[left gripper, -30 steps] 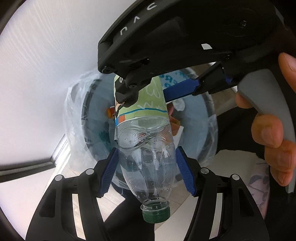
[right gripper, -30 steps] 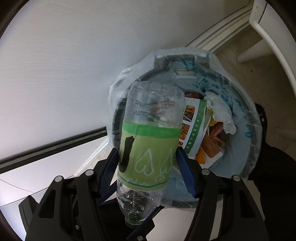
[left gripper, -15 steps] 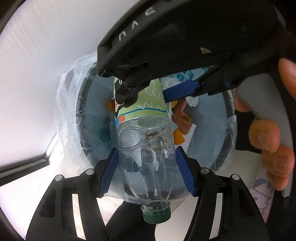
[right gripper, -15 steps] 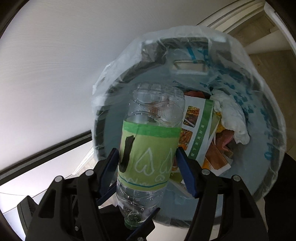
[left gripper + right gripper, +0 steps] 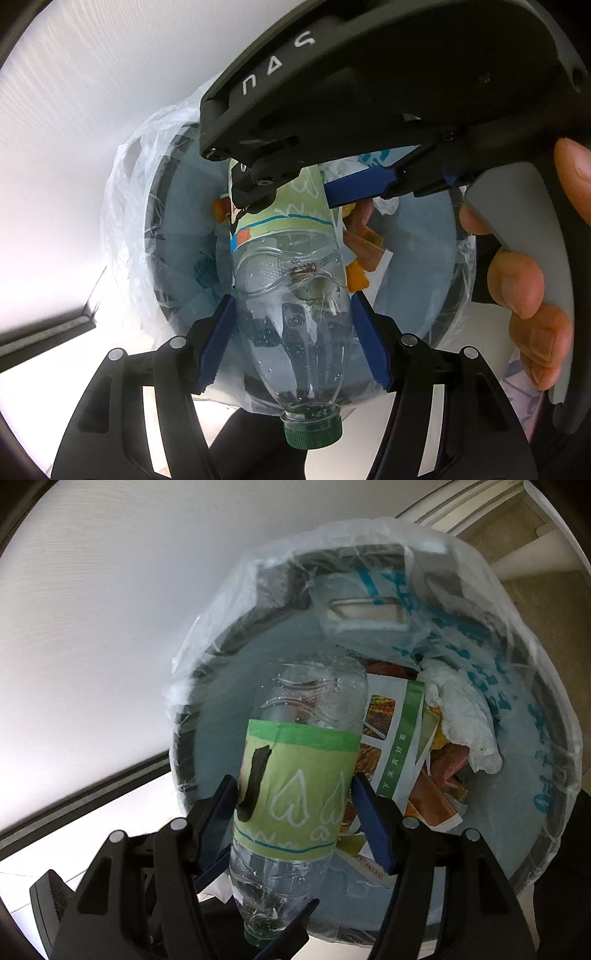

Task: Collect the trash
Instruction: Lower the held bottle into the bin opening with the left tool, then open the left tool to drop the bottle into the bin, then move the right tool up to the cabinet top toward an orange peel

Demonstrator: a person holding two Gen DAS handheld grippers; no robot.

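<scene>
Both left gripper (image 5: pixel 293 341) and right gripper (image 5: pixel 295 821) clenched on bottle (image 5: pixel 295 797), over lined bin (image 5: pixel 554 775) (already holding scraps). Release together; bottom end seemingly inside rim.

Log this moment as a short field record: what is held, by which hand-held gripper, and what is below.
held item: clear plastic bottle with green label, green cap
left hand-held gripper: shut on the bottle's clear part near the neck
right hand-held gripper: shut on the labelled part
below: lined trash bin
bin contents: printed packaging, crumpled white tissue
</scene>
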